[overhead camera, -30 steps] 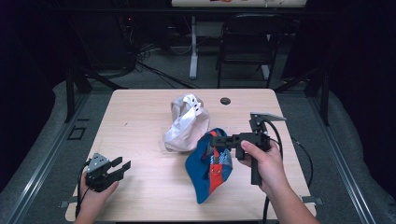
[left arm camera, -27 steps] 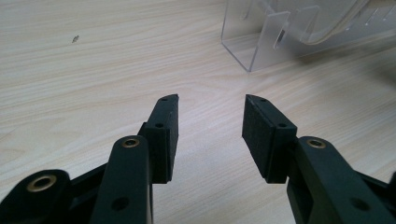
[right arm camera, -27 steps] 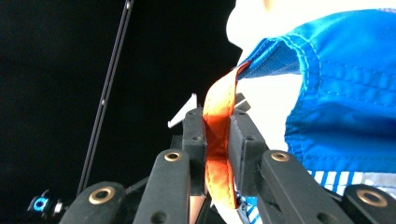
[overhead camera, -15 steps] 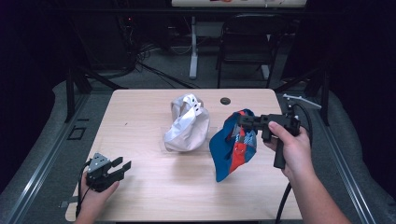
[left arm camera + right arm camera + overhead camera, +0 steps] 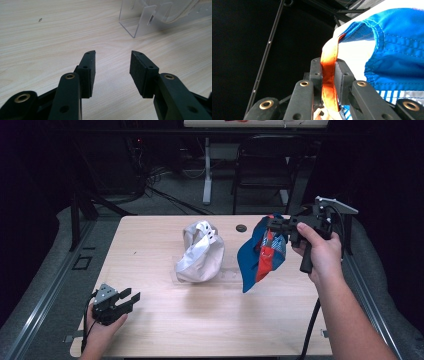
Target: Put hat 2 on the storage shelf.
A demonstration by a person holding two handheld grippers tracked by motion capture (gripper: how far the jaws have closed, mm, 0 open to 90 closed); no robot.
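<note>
Where the pale wooden table stands on grey floor in a dark room, cables, a white post and a black chair lie behind it. Right gripper, raised over the table's far right part, has its jaws closed on an orange strap of the hanging blue bag. Left gripper, near the front left corner, holds nothing, jaws apart. White cloth rests on a clear acrylic stand mid-table. No writing is legible.
</note>
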